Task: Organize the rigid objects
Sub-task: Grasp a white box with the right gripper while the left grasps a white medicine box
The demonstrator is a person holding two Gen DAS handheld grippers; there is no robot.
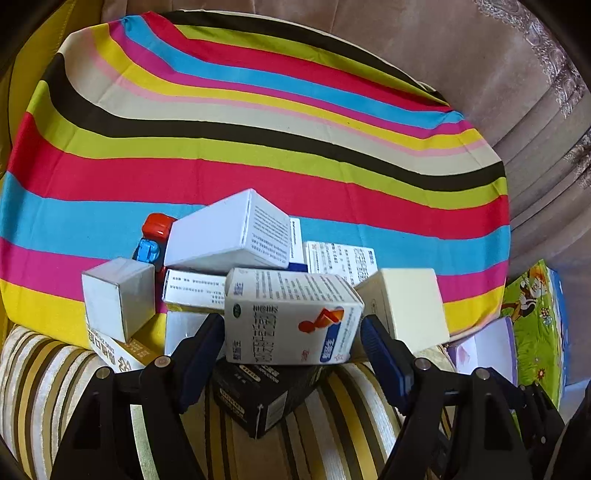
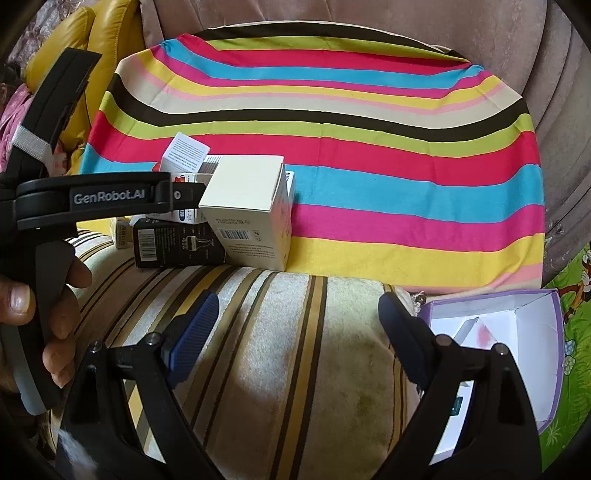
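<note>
A pile of small cardboard boxes lies on a striped cloth (image 1: 258, 166). In the left wrist view my left gripper (image 1: 291, 332) is open, its blue pads on either side of a white medicine box with a red and blue print (image 1: 291, 317), not clamping it. That box rests on a black box (image 1: 258, 398). A cream box (image 1: 410, 306) stands to the right, a grey-white cube (image 1: 118, 295) to the left. In the right wrist view my right gripper (image 2: 299, 317) is open and empty above a striped cushion (image 2: 280, 350); the left gripper (image 2: 110, 195) reaches into the pile beside the cream box (image 2: 247, 210).
A red and blue toy (image 1: 153, 236) lies behind the pile. An open purple-edged white box (image 2: 509, 332) sits at the right, also in the left wrist view (image 1: 484, 347). A green cartoon mat (image 1: 532, 310) lies right of it. A brown sofa back (image 2: 406, 22) rises behind; a yellow cushion (image 2: 81, 44) is far left.
</note>
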